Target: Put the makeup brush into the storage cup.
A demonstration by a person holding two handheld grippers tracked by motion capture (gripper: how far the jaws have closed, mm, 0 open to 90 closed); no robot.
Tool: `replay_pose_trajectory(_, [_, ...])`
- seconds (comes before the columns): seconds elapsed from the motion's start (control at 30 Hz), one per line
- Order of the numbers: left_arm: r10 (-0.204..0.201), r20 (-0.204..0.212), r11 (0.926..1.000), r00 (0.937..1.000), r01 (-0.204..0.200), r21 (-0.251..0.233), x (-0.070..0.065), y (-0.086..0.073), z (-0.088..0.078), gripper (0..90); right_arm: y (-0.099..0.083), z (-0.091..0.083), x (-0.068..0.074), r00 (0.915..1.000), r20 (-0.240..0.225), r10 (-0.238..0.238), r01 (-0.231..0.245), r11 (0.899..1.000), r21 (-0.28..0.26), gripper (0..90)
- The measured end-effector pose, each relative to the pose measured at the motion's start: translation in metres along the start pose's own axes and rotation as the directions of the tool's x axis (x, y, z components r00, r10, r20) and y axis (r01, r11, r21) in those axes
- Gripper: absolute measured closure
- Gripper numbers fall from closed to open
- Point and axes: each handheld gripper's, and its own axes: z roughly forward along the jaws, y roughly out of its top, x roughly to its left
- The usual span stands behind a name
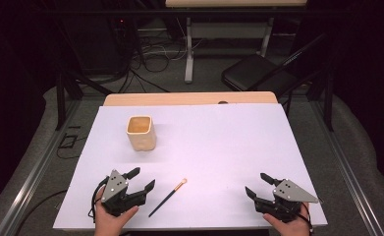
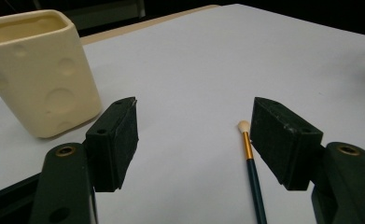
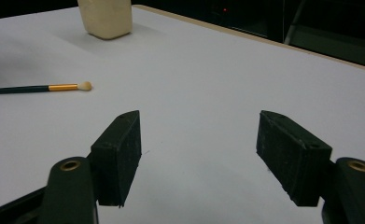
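So from my end, starting on the left: the cream cup (image 1: 141, 132) stands upright on the white table cover (image 1: 219, 147), toward the far left, and nothing is touching it. My left gripper (image 1: 139, 179) sits near the front edge with its jaws spread wide and nothing between them, and the little brush (image 1: 168, 196) lies flat just to its right, pale tip pointing away from me and toward the cup's side. In the left gripper view the brush (image 2: 251, 163) sits right along the inner face of the right-hand jaw, not centred in the gap. That's my worry: if I close from here, I think that jaw nudges the thin handle and it rolls or skids away instead of getting pinched. It's also lying flat on the cover, so coming down too steep could just jam the pads into the sheet. Over on the right, my right gripper (image 1: 257, 185) is released too, holding nothing, well apart from the brush.
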Motion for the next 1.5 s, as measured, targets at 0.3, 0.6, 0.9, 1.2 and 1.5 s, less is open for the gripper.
replay_pose_trajectory(0.3, [-0.027, -0.007, 0.9995, 0.9996, 0.027, 0.017, 0.004, 0.001, -0.001, 32.7, -0.001, 0.004, -0.003, 0.9999, 0.004, 0.014, -0.014, 1.000, -0.001, 30.4])
replay_pose_trajectory(0.6, [0.003, -0.006, 0.9992, 1.0000, -0.003, 0.039, -0.001, 0.005, -0.002, 33.5, 0.000, 0.001, -0.003, 0.9998, 0.010, 0.018, -0.018, 1.000, -0.002, 30.4])
replay_pose_trajectory(0.9, [-0.026, 0.008, 0.9956, 0.9996, 0.025, 0.091, 0.000, 0.013, -0.002, 33.5, 0.000, 0.003, -0.002, 0.9998, 0.011, 0.014, -0.014, 1.000, 0.000, 30.4])
replay_pose_trajectory(1.2, [-0.062, 0.030, 0.9819, 0.9976, 0.055, 0.181, 0.006, 0.017, -0.002, 34.1, 0.000, 0.006, 0.000, 1.0000, 0.000, 0.005, -0.005, 1.000, 0.006, 29.7])
replay_pose_trajectory(1.5, [-0.052, 0.043, 0.9765, 0.9977, 0.042, 0.211, 0.011, 0.022, 0.001, 34.5, 0.000, 0.006, -0.001, 0.9999, 0.002, 0.017, -0.017, 1.000, 0.009, 29.6])
